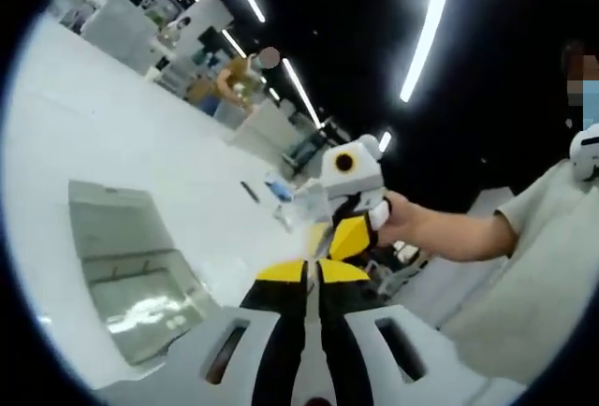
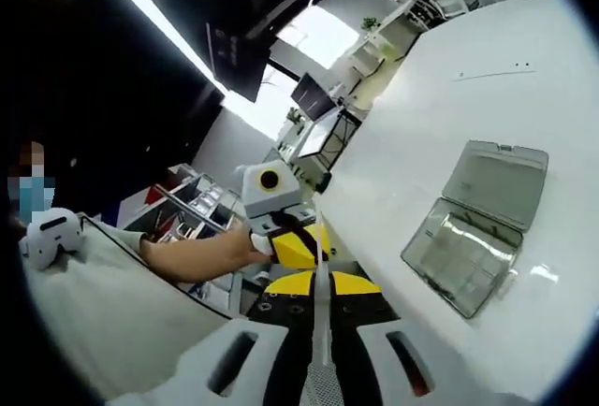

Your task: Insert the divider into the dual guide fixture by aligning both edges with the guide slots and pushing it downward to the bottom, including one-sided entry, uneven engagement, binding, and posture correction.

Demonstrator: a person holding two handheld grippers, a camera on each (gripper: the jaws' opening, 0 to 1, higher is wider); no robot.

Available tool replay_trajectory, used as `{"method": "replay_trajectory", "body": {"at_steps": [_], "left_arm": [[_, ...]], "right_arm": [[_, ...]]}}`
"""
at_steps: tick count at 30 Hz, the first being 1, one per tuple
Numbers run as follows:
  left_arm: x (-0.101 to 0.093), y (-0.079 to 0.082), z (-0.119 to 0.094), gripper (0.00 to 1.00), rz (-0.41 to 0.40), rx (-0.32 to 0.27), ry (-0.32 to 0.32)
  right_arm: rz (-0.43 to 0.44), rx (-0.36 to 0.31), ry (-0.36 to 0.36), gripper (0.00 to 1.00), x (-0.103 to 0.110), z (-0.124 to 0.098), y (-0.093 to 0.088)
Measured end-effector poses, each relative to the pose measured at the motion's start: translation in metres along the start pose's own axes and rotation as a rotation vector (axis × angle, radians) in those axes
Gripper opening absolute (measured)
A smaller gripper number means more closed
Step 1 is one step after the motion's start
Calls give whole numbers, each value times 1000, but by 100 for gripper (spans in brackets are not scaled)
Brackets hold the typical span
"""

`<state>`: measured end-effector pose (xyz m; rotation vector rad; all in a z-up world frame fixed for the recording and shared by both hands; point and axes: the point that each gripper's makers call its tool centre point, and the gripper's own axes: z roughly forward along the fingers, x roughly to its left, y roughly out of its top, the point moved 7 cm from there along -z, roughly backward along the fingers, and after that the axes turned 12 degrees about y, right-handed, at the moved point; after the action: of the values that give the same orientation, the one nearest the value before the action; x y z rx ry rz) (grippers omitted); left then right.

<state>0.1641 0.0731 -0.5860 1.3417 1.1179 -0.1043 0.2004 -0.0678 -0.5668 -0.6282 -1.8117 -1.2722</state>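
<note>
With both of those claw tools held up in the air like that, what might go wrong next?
Two risks stand out. The divider, a thin clear sheet pinched edge-on in the right gripper, is hard to see, so lining up its edges may go crooked and bind. Also, the left gripper and the right gripper are close together in mid-air, well away from the open clear case on the white table, so they may bump each other.

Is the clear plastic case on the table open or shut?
Open. The clear case lies flat on the white table, its lid folded back beside its tray.
</note>
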Motion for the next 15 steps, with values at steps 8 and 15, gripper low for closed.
{"method": "replay_trajectory", "body": {"at_steps": [8, 15], "left_arm": [[7, -3, -1, 2, 19, 5, 58], [11, -7, -2, 10, 117, 37, 146]], "right_arm": [[27, -9, -78, 0, -5, 1, 0], [42, -14, -151, 0, -12, -1, 2]]}}
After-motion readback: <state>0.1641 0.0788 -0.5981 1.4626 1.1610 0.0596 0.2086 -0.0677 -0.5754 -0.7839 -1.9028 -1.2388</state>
